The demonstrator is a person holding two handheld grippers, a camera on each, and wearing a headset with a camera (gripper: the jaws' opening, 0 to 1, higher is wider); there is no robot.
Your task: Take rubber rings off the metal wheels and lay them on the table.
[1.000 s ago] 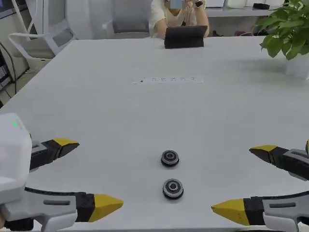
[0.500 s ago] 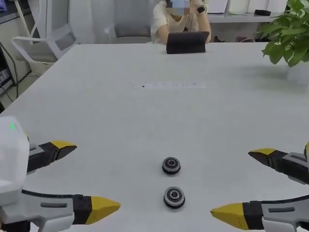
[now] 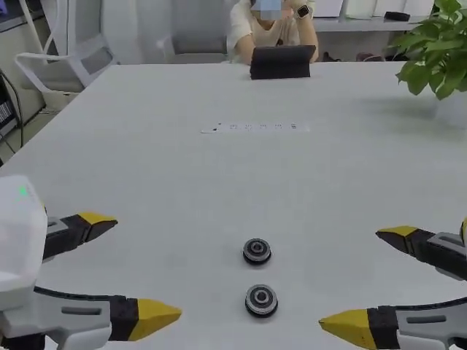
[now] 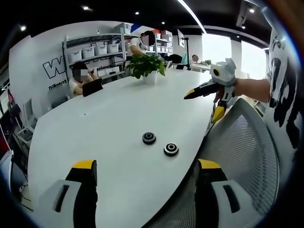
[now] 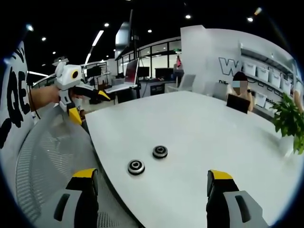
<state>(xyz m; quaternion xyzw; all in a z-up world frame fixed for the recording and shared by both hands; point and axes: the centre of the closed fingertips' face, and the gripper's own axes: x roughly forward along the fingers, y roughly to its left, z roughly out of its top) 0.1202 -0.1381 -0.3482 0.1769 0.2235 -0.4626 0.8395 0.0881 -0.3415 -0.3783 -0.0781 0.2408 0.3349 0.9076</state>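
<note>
Two metal wheels [image 3: 260, 300] lie bottom centre, midway between the left gripper [image 3: 142, 266] and right gripper [image 3: 352, 275]; all fingers [image 3: 157, 313] spread, empty.

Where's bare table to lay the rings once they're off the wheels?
Bare table lies between the far wheel and the white strip, and on either side of both, toward the open left gripper and right gripper. Tightest is the near edge by the near wheel.

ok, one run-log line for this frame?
left gripper: open, empty | right gripper: open, empty | near wheel, far wheel: flat on table, between grippers, neither touched
</note>
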